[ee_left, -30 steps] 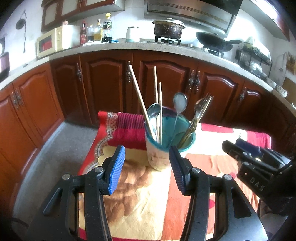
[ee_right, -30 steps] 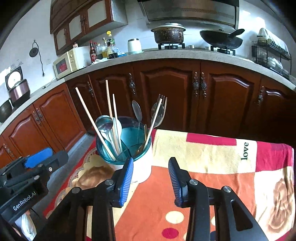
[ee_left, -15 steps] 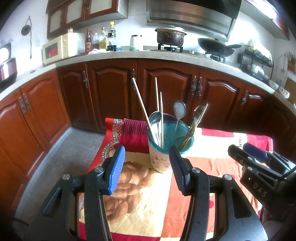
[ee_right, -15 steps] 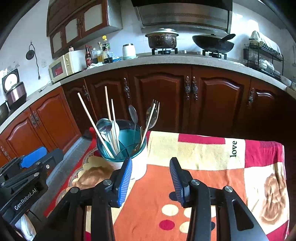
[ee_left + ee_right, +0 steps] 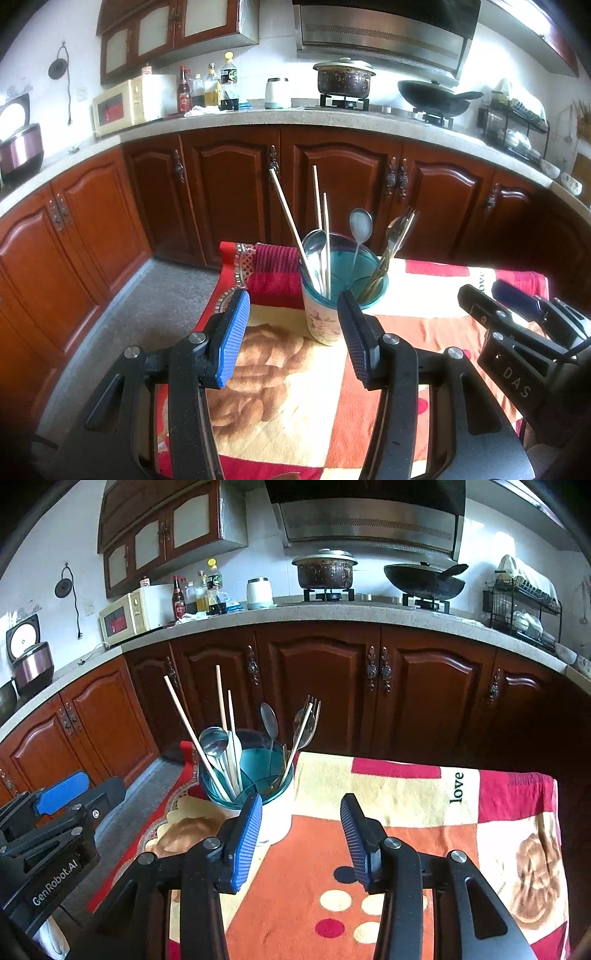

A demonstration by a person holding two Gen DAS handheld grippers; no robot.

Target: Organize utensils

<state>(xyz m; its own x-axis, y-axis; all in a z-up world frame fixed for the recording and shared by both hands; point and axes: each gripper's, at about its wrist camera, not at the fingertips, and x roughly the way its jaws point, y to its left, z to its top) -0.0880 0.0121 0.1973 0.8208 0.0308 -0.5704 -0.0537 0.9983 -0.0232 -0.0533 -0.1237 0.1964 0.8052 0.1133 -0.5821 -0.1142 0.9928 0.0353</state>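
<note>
A teal-rimmed white utensil cup (image 5: 325, 317) stands on the patterned cloth; it also shows in the right wrist view (image 5: 275, 814). It holds several wooden chopsticks (image 5: 291, 225), spoons (image 5: 360, 225) and forks (image 5: 400, 229). My left gripper (image 5: 293, 332) is open and empty, just in front of the cup. My right gripper (image 5: 301, 834) is open and empty, to the cup's right and nearer me. Each gripper shows in the other's view: the right one in the left wrist view (image 5: 517, 332), the left one in the right wrist view (image 5: 55, 827).
The table is covered by a red, orange and cream blanket (image 5: 424, 805); its left edge drops to the grey floor (image 5: 147, 295). Dark wooden cabinets (image 5: 332, 192) stand behind, under a counter with a pot (image 5: 343, 79), wok (image 5: 436, 98) and microwave (image 5: 129, 105).
Both grippers have pulled back and risen a little from the cup, which now looks smaller and farther. Both stay open. The utensils in the cup have not moved.
</note>
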